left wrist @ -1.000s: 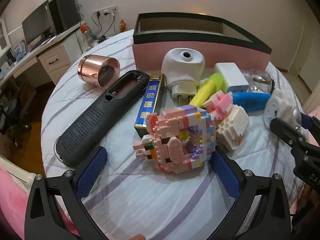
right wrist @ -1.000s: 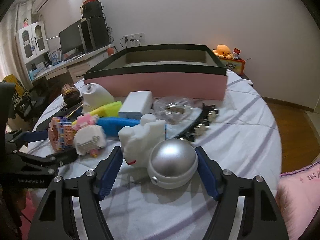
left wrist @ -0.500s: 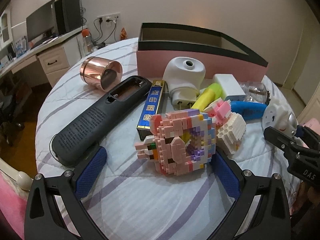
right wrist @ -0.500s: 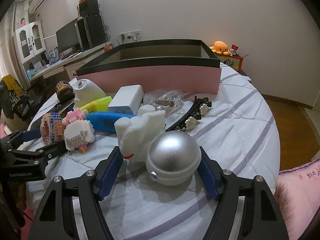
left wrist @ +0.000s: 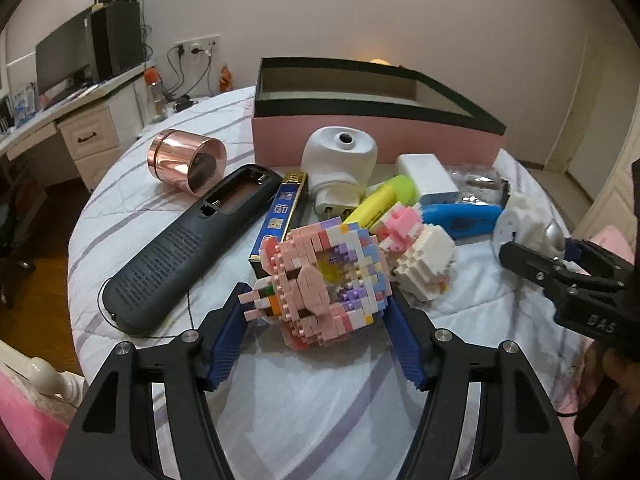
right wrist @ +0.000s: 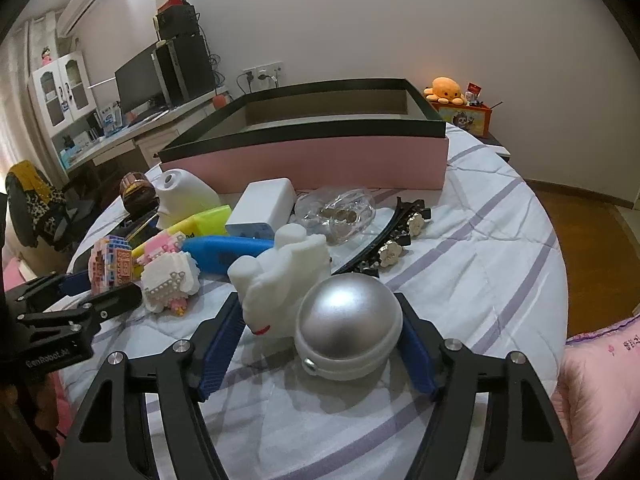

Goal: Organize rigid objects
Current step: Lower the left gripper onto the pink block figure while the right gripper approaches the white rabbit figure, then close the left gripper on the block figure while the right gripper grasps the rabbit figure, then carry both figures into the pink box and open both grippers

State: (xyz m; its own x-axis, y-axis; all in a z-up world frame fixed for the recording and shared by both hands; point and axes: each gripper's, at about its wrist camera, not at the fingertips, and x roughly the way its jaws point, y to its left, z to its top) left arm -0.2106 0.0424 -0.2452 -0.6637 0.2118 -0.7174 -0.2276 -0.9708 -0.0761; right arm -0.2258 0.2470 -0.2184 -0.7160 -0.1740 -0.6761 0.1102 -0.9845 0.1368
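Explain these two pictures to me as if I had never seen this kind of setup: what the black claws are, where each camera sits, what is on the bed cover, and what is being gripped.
There is no robot arm here. A person holds a two-finger claw in each hand, and each claw carries a wide-angle camera looking forward along its fingers.

The left wrist view shows the left gripper. Its jaws are closing around the pink brick figure, and the blue pads look to be at its sides.

The right wrist view shows the right gripper clamped around a white toy with a silver dome.

Both stand on a striped quilt. Also lying there: a black remote, a copper tin, a white brick figure, a blue tool, a yellow highlighter and a white charger. Behind them stands an open pink box, probably where things go.
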